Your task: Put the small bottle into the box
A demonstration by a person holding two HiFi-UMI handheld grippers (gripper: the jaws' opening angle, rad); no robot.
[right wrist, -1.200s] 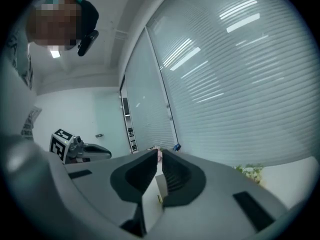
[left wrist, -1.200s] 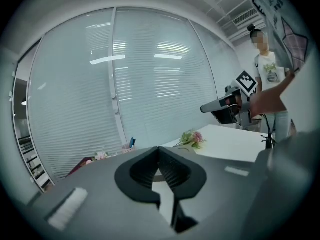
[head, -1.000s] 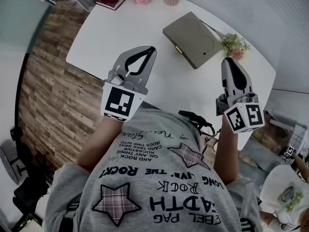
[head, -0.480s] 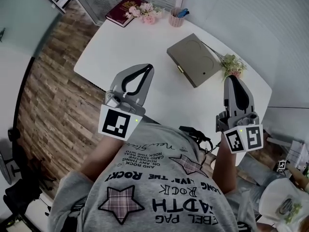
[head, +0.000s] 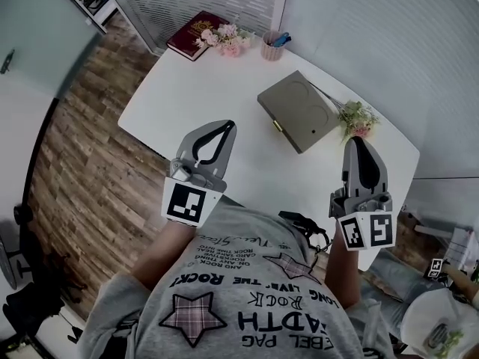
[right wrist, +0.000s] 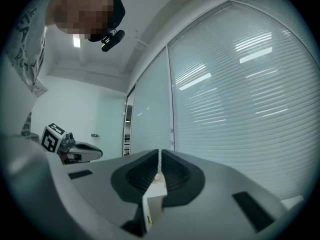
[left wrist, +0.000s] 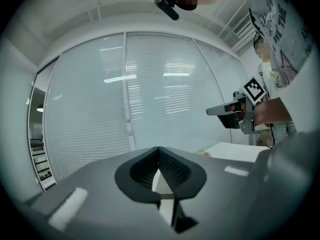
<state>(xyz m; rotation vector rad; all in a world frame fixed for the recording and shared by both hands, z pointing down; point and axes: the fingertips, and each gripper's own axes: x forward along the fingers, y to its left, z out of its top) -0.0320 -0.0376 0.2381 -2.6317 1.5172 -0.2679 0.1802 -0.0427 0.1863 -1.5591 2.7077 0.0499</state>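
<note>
Box (head: 299,111) on table (head: 198,88), left gripper (head: 229,125), right gripper (head: 358,140) (both closed, empty)

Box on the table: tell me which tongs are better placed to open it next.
Probably left. In the head view the left tongs are nearer the latch edge of the closed box. The right tongs sit off its other side, near the flowers. Both are shut and empty.
</note>
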